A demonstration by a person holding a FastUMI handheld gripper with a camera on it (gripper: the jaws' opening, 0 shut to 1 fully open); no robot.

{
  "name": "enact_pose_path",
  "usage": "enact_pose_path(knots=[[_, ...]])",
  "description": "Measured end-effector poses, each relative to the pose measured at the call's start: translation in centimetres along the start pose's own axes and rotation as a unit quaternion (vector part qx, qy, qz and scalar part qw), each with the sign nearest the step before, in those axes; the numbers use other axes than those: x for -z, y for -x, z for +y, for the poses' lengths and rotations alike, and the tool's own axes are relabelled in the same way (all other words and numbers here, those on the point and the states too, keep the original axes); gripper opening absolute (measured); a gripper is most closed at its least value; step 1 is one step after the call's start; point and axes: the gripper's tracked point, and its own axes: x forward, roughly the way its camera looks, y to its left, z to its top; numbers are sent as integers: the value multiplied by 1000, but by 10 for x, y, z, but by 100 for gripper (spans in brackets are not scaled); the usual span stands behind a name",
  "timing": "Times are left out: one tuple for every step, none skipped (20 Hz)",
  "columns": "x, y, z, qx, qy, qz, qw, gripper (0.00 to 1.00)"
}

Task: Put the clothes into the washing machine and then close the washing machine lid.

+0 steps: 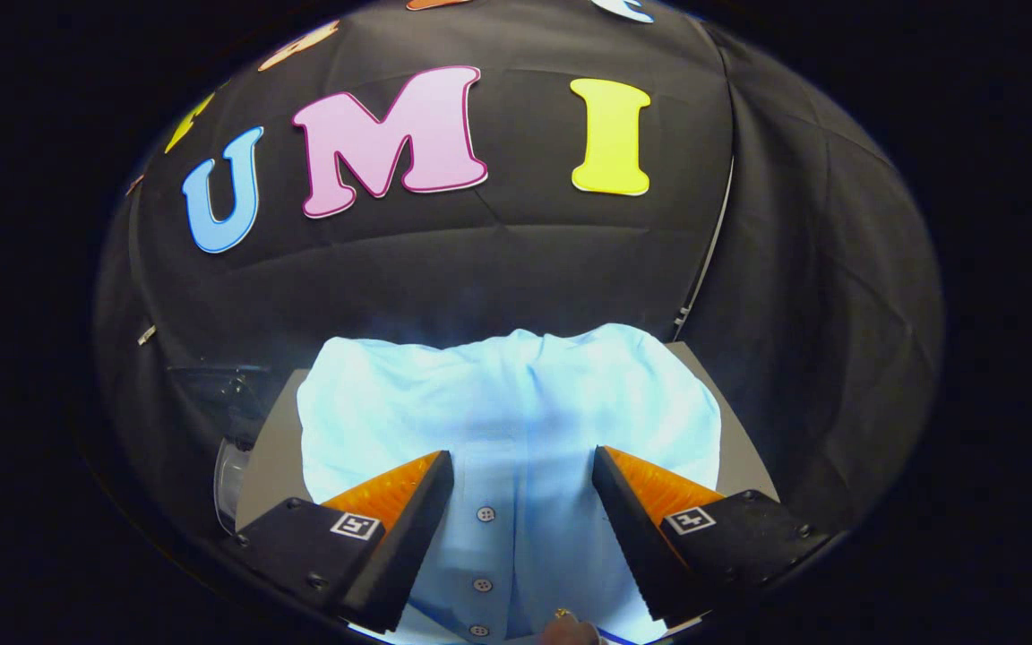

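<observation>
A pale blue buttoned shirt (516, 403) lies bunched on a grey flat surface (270, 452). Its button placket runs down between my fingers. My gripper (523, 457) hovers just over the shirt with its fingers spread wide apart, open, one on each side of the placket. The cloth bulges up beyond the fingertips. Whether the fingers touch the fabric I cannot tell.
A clear curved plastic part (227, 466) sits off the grey surface's left edge, left of my left finger. A person's fingertip (563, 621) shows on the shirt close behind the fingers. The black cloth wall (498, 269) rises right behind the surface.
</observation>
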Motion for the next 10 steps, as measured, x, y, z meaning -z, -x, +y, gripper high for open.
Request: enact_pose_path(knots=[[3,-1,0,5,10,6,1000,99],[6,-2,0,8,22,10,1000,99],[5,-4,1,10,28,12,999,99],[4,-4,1,10,25,14,1000,99],[5,-4,2,6,21,18,1000,100],[5,-4,4,0,19,20,1000,99],[5,-4,5,-6,26,21,999,97],[5,-5,7,-12,31,22,999,91],[5,-6,8,-15,31,23,999,85],[4,-6,7,-14,31,24,999,69]])
